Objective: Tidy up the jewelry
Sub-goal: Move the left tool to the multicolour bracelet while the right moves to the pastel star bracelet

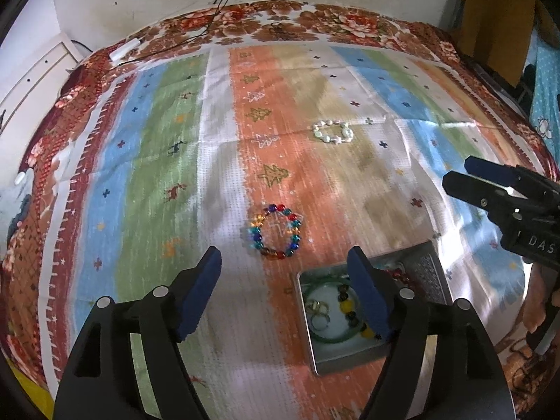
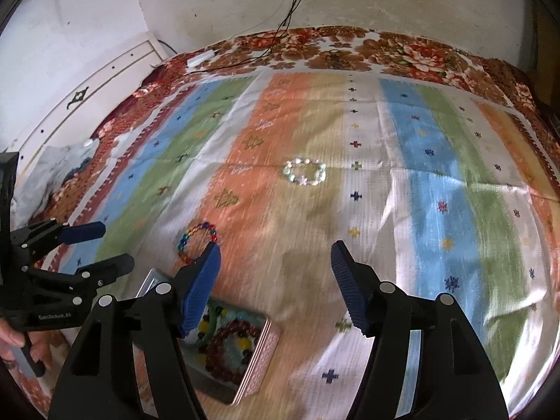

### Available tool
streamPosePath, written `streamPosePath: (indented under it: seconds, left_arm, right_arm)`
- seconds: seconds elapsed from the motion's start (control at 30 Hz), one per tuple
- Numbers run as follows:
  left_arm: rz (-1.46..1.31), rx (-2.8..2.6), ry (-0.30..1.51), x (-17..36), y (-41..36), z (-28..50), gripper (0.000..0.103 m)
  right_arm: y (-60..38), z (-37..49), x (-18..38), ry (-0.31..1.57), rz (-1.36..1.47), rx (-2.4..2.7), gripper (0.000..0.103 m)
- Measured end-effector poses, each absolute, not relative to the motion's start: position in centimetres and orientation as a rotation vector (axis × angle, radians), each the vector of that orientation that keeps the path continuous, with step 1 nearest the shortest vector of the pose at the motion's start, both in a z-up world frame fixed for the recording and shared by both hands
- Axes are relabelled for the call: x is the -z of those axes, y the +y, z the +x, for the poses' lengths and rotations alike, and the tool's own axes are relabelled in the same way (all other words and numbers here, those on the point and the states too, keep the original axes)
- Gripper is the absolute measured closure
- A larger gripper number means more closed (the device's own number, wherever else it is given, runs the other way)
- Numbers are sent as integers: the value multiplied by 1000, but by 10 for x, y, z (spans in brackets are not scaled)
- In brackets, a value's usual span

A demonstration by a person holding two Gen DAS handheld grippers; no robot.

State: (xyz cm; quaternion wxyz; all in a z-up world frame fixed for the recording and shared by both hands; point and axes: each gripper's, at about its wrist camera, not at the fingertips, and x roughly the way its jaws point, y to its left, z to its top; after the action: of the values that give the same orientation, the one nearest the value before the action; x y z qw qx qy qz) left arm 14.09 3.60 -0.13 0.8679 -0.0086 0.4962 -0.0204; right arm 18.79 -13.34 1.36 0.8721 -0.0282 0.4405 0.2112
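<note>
A multicoloured bead bracelet [image 1: 294, 231] lies flat on the striped cloth, just beyond my left gripper [image 1: 284, 255], which is open with nothing between its blue pads. A white shell bracelet [image 1: 318, 135] lies further out. Under the left gripper's right finger an open metal tin [image 1: 350, 364] holds a green bangle, a yellow-and-black bead string, rings and dark red beads. My right gripper [image 2: 275, 247] is open and empty over bare cloth, with the white bracelet [image 2: 287, 171] ahead of it. The tin [image 2: 259, 367] sits at its lower left. Its left finger partly hides the multicoloured bracelet [image 2: 182, 245].
The striped cloth [image 1: 175, 182] covers a bed with a floral blanket border [image 1: 315, 24]. A white adapter with black cables [image 1: 124, 49] lies at the far left edge by the wall. Each gripper shows in the other's view: right gripper [image 1: 456, 172], left gripper [image 2: 117, 245], a hand on its handle.
</note>
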Motion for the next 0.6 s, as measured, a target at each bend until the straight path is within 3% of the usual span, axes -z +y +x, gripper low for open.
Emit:
streamPosePath:
  seconds: [0.6]
  left_arm:
    - [6, 22, 1066, 8, 42, 169, 22]
  right_arm:
    - [-128, 241, -2, 985, -47, -405, 38]
